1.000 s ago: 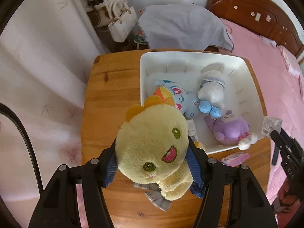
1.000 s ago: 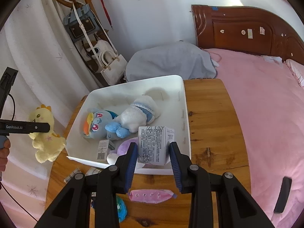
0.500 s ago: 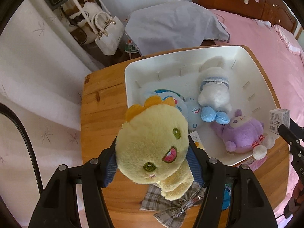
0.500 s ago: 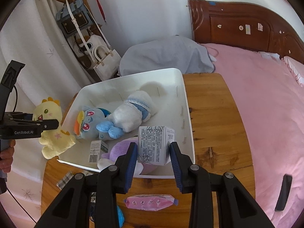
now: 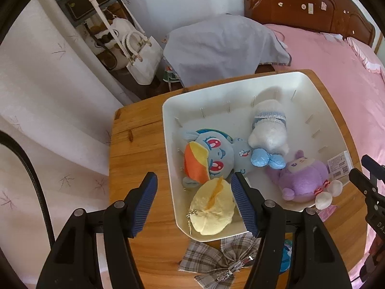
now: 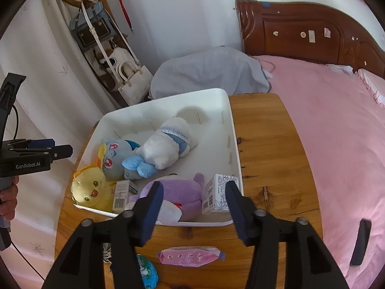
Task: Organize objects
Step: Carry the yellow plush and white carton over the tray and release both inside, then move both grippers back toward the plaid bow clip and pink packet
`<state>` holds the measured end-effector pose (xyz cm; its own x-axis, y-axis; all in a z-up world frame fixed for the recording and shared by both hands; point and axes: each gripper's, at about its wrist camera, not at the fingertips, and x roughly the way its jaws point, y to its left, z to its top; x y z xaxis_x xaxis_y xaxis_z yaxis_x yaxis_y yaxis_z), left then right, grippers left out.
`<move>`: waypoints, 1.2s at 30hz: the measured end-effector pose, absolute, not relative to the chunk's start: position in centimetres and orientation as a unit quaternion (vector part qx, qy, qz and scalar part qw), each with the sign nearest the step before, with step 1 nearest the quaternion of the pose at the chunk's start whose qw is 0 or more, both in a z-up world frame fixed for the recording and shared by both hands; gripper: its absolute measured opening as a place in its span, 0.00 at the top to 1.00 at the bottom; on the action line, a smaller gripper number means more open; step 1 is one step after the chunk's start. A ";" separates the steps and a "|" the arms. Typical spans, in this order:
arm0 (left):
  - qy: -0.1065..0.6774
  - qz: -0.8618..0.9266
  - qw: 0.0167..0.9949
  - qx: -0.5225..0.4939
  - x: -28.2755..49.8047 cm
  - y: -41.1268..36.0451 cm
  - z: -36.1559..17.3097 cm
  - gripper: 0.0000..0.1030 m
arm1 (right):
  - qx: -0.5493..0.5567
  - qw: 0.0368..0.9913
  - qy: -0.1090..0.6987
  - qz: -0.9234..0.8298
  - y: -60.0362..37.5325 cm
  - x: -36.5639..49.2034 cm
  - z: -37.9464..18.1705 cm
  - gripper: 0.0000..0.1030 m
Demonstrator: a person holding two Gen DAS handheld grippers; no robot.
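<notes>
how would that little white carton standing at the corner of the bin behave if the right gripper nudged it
The white carton stands upright and narrow against the bin wall, so it would likely tip rather than slide. It leans near the purple plush, which would probably cushion a fall. Its thin card sides look crushable under a hard squeeze from the right gripper.

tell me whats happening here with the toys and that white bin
A person with a claw in each hand is sorting things into the white bin on the wooden table. The yellow chick plush now lies in the bin's near corner, with the left claw open around it. The right claw has just been opening, and the small carton stands free inside the bin.
</notes>
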<state>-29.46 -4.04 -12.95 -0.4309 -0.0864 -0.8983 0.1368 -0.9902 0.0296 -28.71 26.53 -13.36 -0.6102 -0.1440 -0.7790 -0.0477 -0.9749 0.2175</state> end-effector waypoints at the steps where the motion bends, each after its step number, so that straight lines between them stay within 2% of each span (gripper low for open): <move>1: 0.024 -0.846 0.070 0.528 -29.2 -4.0 -12.8 0.34 | 0.439 0.028 -0.109 -0.892 26.6 -28.6 -13.2 0.40; 11: 0.018 -0.854 0.107 0.509 -26.1 -4.1 -10.3 0.34 | 0.432 0.036 -0.142 -0.890 28.1 -27.1 -11.5 0.24; 26: -0.045 -0.873 0.159 0.459 -18.2 -1.4 -6.6 0.33 | 0.437 0.065 -0.242 -0.864 32.2 -22.8 -10.1 0.22; 36: -0.086 -0.869 0.204 0.443 -13.4 1.2 -6.0 0.30 | 0.470 0.105 -0.311 -0.820 34.2 -19.9 -11.2 0.22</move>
